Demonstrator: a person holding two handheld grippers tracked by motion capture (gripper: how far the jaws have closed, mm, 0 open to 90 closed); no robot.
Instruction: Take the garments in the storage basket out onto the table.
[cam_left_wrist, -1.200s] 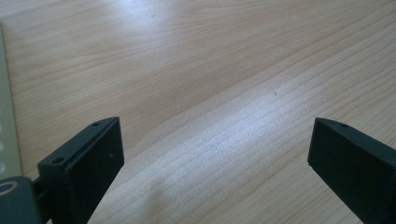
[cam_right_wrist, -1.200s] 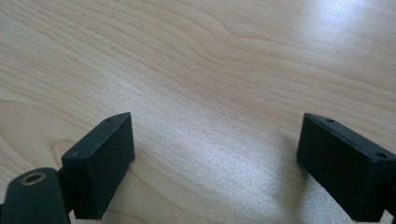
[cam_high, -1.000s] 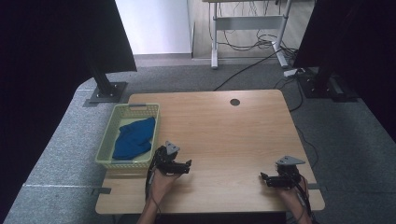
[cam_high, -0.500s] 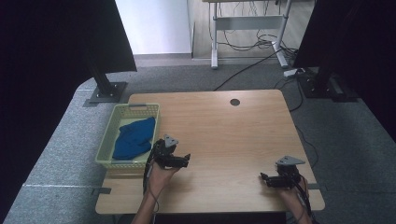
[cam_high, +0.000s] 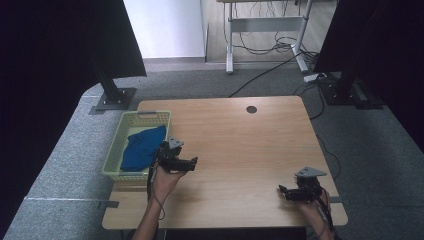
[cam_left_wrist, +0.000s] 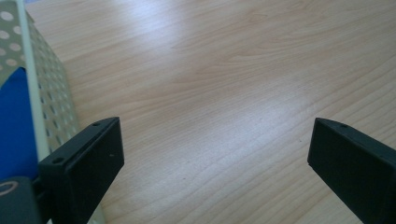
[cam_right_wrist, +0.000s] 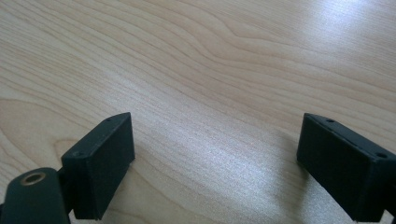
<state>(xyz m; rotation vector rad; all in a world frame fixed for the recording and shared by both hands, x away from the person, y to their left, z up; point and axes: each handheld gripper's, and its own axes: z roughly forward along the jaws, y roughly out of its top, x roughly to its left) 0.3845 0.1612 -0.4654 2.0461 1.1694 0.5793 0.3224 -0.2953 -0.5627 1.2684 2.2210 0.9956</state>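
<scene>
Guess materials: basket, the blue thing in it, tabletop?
Basket: likely moulded plastic, pale yellow-green, matte; the wall is punched with even rows of round holes. Blue thing: fabric by the look, soft folds and no shine. Tabletop: wood-grain surface, probably laminate, satin; light glares off it softly.

A blue cloth (cam_high: 142, 147) lay crumpled in a pale yellow-green plastic basket (cam_high: 112, 159) at the left middle of the high view. The basket had small holes in its walls and sat flat at the left edge of the wooden table. In the left gripper view, the basket wall (cam_left_wrist: 44, 93) and a bit of blue cloth (cam_left_wrist: 14, 126) showed at the far left.
</scene>
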